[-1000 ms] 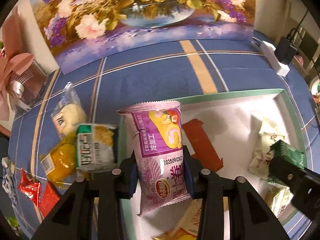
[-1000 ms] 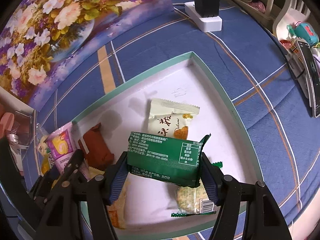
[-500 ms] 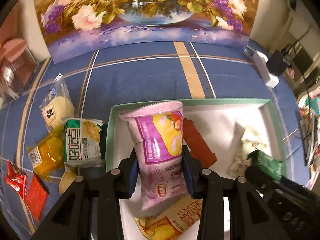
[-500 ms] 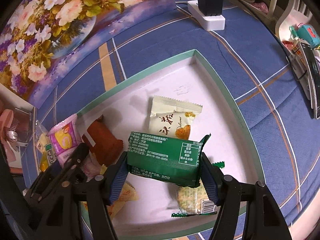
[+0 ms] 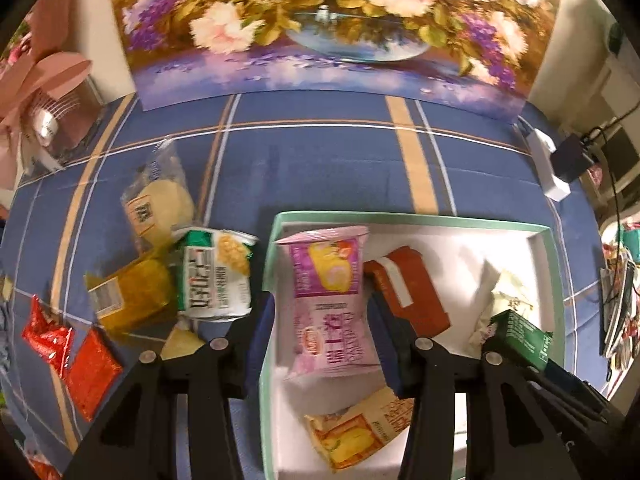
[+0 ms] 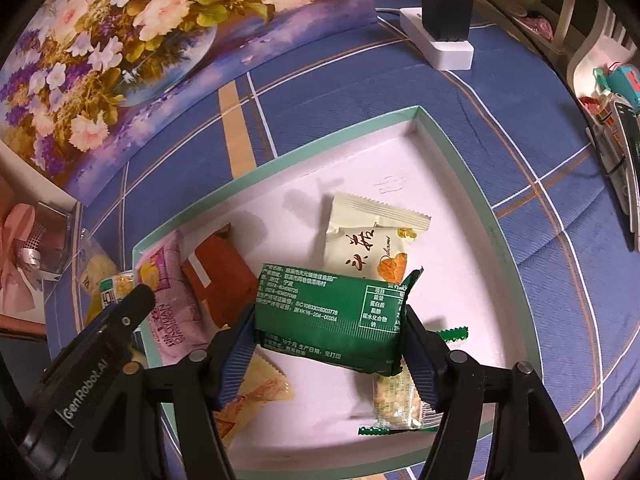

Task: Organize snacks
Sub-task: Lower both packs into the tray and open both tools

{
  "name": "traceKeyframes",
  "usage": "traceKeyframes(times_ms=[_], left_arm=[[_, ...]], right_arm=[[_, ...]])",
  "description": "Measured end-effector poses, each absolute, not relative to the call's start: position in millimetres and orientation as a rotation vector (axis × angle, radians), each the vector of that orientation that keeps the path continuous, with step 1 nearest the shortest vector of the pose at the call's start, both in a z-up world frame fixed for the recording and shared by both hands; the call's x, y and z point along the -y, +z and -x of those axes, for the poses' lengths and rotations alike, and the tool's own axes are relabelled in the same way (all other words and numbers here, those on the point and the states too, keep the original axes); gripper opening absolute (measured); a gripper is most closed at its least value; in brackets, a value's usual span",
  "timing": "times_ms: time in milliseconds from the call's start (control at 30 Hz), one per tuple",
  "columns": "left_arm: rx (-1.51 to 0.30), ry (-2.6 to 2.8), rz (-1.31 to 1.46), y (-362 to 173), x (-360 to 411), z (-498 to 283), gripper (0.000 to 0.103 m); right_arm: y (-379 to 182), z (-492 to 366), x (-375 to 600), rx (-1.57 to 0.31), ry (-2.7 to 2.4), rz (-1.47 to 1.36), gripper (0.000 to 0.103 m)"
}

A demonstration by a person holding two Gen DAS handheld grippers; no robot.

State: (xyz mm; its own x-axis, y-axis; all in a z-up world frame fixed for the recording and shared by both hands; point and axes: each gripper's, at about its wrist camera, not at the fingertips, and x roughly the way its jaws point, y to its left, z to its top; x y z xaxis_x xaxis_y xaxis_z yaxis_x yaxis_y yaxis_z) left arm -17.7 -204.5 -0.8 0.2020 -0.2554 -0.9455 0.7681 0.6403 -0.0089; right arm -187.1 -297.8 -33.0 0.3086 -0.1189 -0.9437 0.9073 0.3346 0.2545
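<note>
My left gripper [image 5: 326, 320] stands open around a pink cake packet [image 5: 330, 300] that rests in the left end of the white tray [image 5: 400, 218] with a green rim; its pads no longer press it. My right gripper [image 6: 330, 344] is shut on a green snack packet [image 6: 332, 314] and holds it above the tray [image 6: 460, 160]. In the tray lie a red-brown packet [image 5: 412, 296], a cream packet [image 6: 372, 240], a yellow packet [image 5: 360, 428] and a small cracker packet [image 6: 396, 400]. The pink packet also shows in the right wrist view [image 6: 172, 312].
Loose snacks lie on the blue cloth left of the tray: a white-green corn packet [image 5: 216, 276], yellow packets [image 5: 132, 292], a clear cracker bag [image 5: 160, 200], red packets [image 5: 68, 356]. A floral picture [image 5: 320, 20] stands behind. A power strip [image 6: 436, 36] sits far right.
My left gripper moved the pink packet right and down into the tray's left end and opened its fingers. My right gripper kept still with the green packet.
</note>
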Motion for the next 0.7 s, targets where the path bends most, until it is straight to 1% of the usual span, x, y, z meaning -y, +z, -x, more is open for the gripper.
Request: traceKeyframes(times_ms=[200, 233, 267, 300, 333, 433, 500, 533, 567, 600, 633, 700], left_arm=[[-1.183, -0.695, -0.498, -1.8, 194.3, 2.4, 0.05], [-1.19, -0.685, -0.492, -2.9, 192.7, 0.2, 0.051], [-1.197, -0.676, -0.485, -4.0, 191.0, -2.4, 0.062], [-1.2, -0.67, -0.48, -4.6, 189.7, -3.6, 0.067], [-1.2, -0.667, -0.474, -4.6, 188.4, -4.9, 0.069], [-1.196, -0.658, -0.467, -3.1, 185.9, -6.0, 0.07], [-1.192, -0.651, -0.464, -2.9, 184.8, -7.2, 0.075], [-1.19, -0.646, -0.462, -3.7, 184.3, -7.9, 0.08], [-1.187, -0.64, -0.461, -4.5, 183.7, -8.8, 0.082], [-1.186, -0.637, -0.461, -5.3, 183.4, -9.8, 0.084], [-1.188, -0.631, -0.463, -6.9, 182.9, -11.0, 0.087], [-1.191, -0.611, -0.46, -9.3, 182.4, -13.4, 0.087]], right_arm=[[-33.7, 183.4, 299.5, -1.0, -0.827, -0.968, 0.075], [-33.0, 182.4, 299.1, -0.995, -0.822, -0.965, 0.076], [-32.6, 181.6, 298.4, -0.991, -0.818, -0.964, 0.077], [-32.4, 181.2, 298.2, -0.99, -0.815, -0.963, 0.079], [-32.7, 180.2, 297.6, -0.99, -0.815, -0.96, 0.08], [-33.9, 179.0, 296.7, -0.995, -0.815, -0.957, 0.08], [-34.6, 178.7, 296.2, -0.996, -0.813, -0.958, 0.081], [-34.6, 178.5, 295.8, -0.995, -0.813, -0.956, 0.082], [-34.6, 178.6, 295.9, -0.99, -0.814, -0.955, 0.089], [-34.3, 178.6, 295.9, -0.984, -0.816, -0.954, 0.094], [-33.9, 178.6, 295.8, -0.978, -0.816, -0.953, 0.102], [-33.2, 177.8, 296.0, -0.97, -0.812, -0.952, 0.103]])
